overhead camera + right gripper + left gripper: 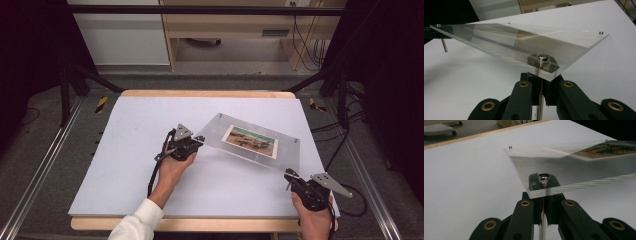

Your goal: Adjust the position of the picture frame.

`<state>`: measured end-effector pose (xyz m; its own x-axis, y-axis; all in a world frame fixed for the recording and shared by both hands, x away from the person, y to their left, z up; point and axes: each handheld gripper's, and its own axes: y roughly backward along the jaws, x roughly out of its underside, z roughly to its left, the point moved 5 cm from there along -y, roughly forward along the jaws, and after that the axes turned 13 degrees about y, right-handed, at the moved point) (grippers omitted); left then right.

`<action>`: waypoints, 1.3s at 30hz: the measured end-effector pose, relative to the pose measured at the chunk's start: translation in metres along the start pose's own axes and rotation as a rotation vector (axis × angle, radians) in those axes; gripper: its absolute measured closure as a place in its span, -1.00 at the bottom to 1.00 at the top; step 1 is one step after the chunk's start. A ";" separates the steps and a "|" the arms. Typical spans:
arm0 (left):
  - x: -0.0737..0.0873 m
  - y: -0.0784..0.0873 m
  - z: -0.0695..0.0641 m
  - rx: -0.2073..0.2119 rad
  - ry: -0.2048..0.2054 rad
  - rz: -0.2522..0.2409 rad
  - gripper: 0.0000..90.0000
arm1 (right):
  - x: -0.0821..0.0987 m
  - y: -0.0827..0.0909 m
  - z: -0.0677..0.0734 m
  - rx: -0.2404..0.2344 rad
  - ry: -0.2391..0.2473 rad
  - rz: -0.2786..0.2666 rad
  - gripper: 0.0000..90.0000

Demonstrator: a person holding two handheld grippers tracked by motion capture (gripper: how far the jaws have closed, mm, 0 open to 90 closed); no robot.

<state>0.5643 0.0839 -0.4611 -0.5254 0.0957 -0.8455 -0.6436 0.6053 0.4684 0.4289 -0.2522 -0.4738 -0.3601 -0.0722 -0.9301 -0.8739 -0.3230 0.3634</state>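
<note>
A clear acrylic photo frame (pixel 240 131) with a landscape photo (pixel 251 140) inside hangs tilted above the white mat, carried by two opposite corners. My left gripper (pixel 197 140) is shut on the thin metal post under the frame's left corner; in the left gripper view the jaws (pixel 543 195) pinch that post below its round cap (pixel 544 176). My right gripper (pixel 290 175) is shut on the post under the near right corner, and the right gripper view shows its jaws (pixel 541 76) closed under the cap (pixel 543 59). Another corner post (pixel 444 46) hangs free at the far left.
A white mat (pixel 145 170) covers the wooden table (pixel 200 93). Metal rails (pixel 45 165) run along both sides on the grey floor. A light wood cabinet (pixel 225 30) stands behind the table, and black cables (pixel 345 145) trail at the right.
</note>
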 end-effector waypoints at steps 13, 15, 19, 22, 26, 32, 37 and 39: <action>-0.012 0.013 0.000 -0.010 -0.012 -0.063 0.86 | -0.018 -0.003 -0.002 -0.024 0.032 -0.043 0.87; -0.014 0.016 0.002 -0.016 -0.012 -0.072 0.87 | -0.018 -0.004 -0.001 -0.029 0.035 -0.045 0.87; -0.018 0.028 0.007 -0.031 -0.014 -0.097 0.87 | -0.025 -0.009 0.005 -0.048 0.050 -0.056 0.87; -0.020 0.035 0.010 -0.042 -0.008 -0.114 0.87 | -0.031 -0.012 0.009 -0.056 0.057 -0.065 0.87; -0.023 0.046 0.016 -0.055 -0.003 -0.132 0.87 | -0.037 -0.017 0.015 -0.072 0.066 -0.072 0.87; -0.024 0.061 0.023 -0.077 0.000 -0.155 0.87 | -0.046 -0.024 0.025 -0.094 0.080 -0.079 0.87; -0.024 0.072 0.027 -0.092 0.008 -0.172 0.87 | -0.053 -0.029 0.033 -0.114 0.094 -0.080 0.87; -0.024 0.080 0.030 -0.101 0.015 -0.183 0.87 | -0.056 -0.032 0.036 -0.120 0.102 -0.083 0.86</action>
<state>0.5423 0.1536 -0.4114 -0.4025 -0.0210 -0.9152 -0.7813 0.5288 0.3315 0.4654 -0.2040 -0.4315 -0.2479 -0.1342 -0.9594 -0.8519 -0.4413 0.2819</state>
